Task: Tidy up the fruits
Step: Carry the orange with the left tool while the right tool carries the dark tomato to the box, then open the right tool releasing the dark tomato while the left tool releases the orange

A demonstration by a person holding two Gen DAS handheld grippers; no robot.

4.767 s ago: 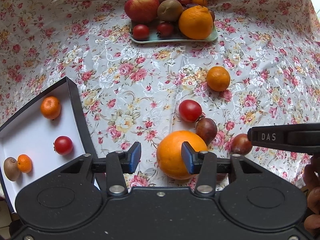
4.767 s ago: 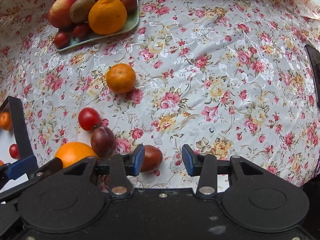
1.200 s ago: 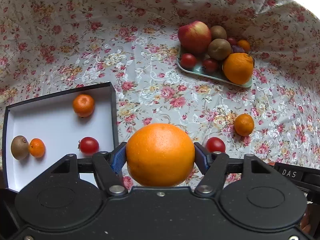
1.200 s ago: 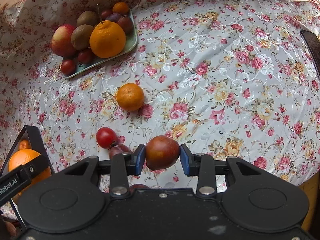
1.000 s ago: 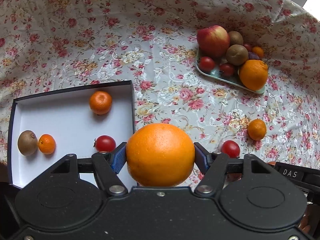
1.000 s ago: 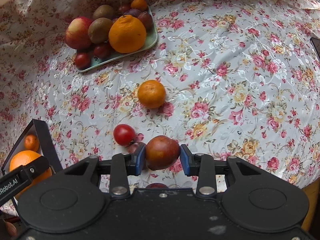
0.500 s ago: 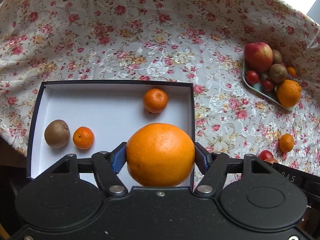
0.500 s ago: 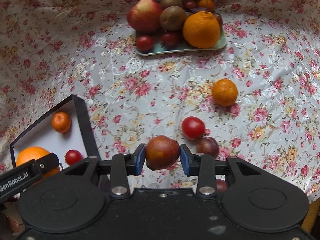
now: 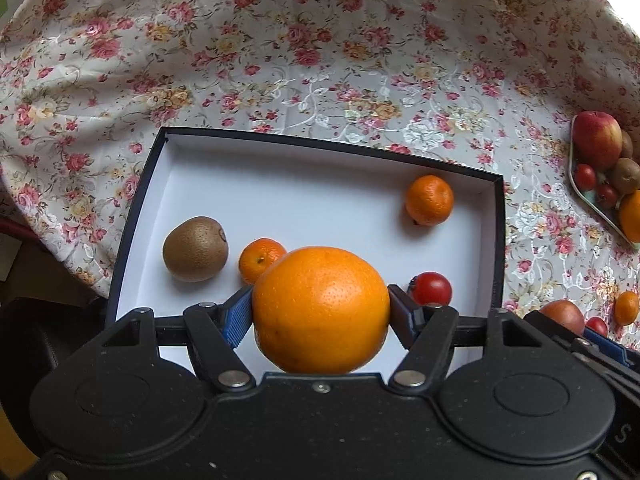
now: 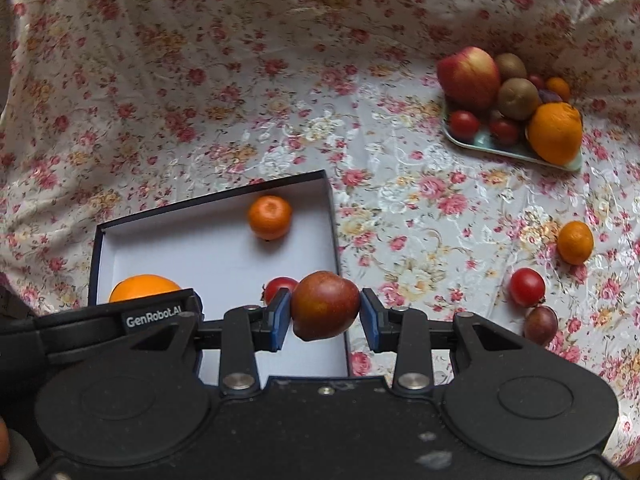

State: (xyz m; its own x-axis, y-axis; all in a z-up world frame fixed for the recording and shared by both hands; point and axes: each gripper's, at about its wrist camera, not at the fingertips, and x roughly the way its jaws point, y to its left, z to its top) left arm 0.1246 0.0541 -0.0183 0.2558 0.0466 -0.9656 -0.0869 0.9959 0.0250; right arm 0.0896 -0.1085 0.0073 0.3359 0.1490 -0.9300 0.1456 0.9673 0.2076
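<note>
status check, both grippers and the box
Left gripper shut on big orange, over box. Right gripper shut on reddish plum. Kiwi nearby.

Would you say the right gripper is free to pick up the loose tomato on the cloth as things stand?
Probably not yet. The right gripper is shut on a dark red fruit, so it has no free grip. The tomato itself lies uncovered on the cloth, beside a purple fruit.
</note>
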